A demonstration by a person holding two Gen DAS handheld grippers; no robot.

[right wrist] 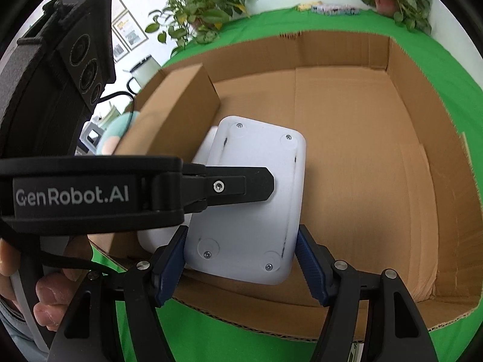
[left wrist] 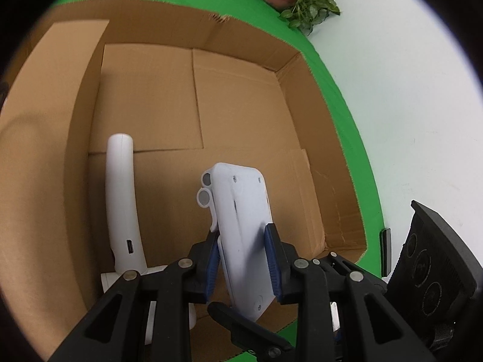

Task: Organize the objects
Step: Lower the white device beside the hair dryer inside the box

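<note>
A white plastic device with a flat screwed base plate (left wrist: pixel 241 226) hangs over the open cardboard box (left wrist: pixel 169 102). My left gripper (left wrist: pixel 243 259) is shut on the plate's side edges, blue pads pressing both sides. A white curved handle (left wrist: pixel 123 199) of the device stands to the left. In the right wrist view the same plate (right wrist: pixel 253 199) sits between my right gripper's (right wrist: pixel 241 265) blue pads; the left pad touches its edge, the right pad stands just off it. The left gripper's black body (right wrist: pixel 90 193) crosses in from the left.
The box (right wrist: pixel 362 126) lies on a green cloth (right wrist: pixel 229 344), with a raised inner flap (right wrist: pixel 178 111) at its left side. Potted plants (right wrist: pixel 205 12) stand at the cloth's far edge. The white floor (left wrist: pixel 416 120) lies to the right.
</note>
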